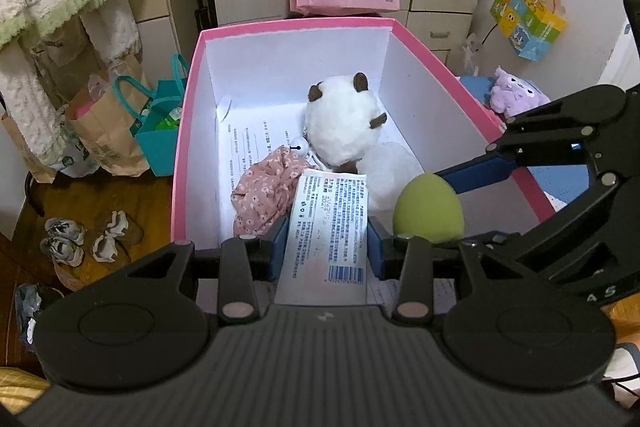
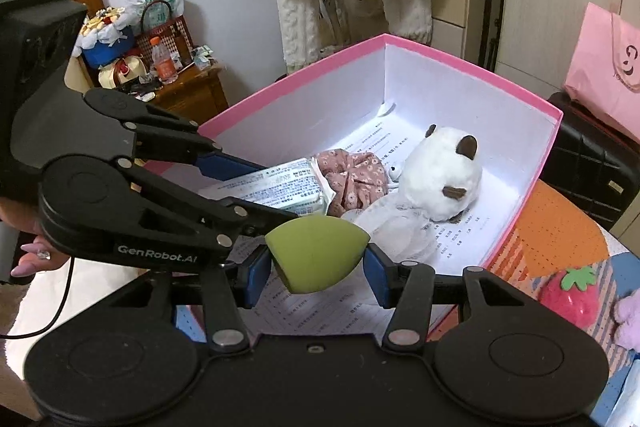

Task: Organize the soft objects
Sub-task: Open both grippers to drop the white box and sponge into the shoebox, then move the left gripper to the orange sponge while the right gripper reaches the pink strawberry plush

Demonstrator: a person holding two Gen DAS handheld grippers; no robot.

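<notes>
The left gripper (image 1: 327, 243) has its 2 blue fingers clamped on a white tissue pack (image 1: 326, 227), held over the near end of the pink box (image 1: 184, 131). Beside it, the right gripper (image 2: 317, 265) is clamped on a green sponge (image 2: 316, 253), also over the box's near end and close to the tissue pack. Both soft items appear ready to be let go into the box. Deeper in the box lie a floral cloth (image 1: 262, 193), a pale round pad (image 1: 390, 167) and a white plush (image 1: 344, 125), resting on printed paper that lines the bottom. Outside the box, to its right, a purple plush (image 1: 516, 95) and a strawberry toy (image 2: 570, 293) wait on the table, so the task looks only partly done. The main risk is the 2 grippers crowding each other: they sit almost touching, and opening one could knock the other's load. The sponge is rounded and springy, so it may bounce or roll against the wall when dropped. The pack, gripped near one end, could tip and land on the cloth.
</notes>
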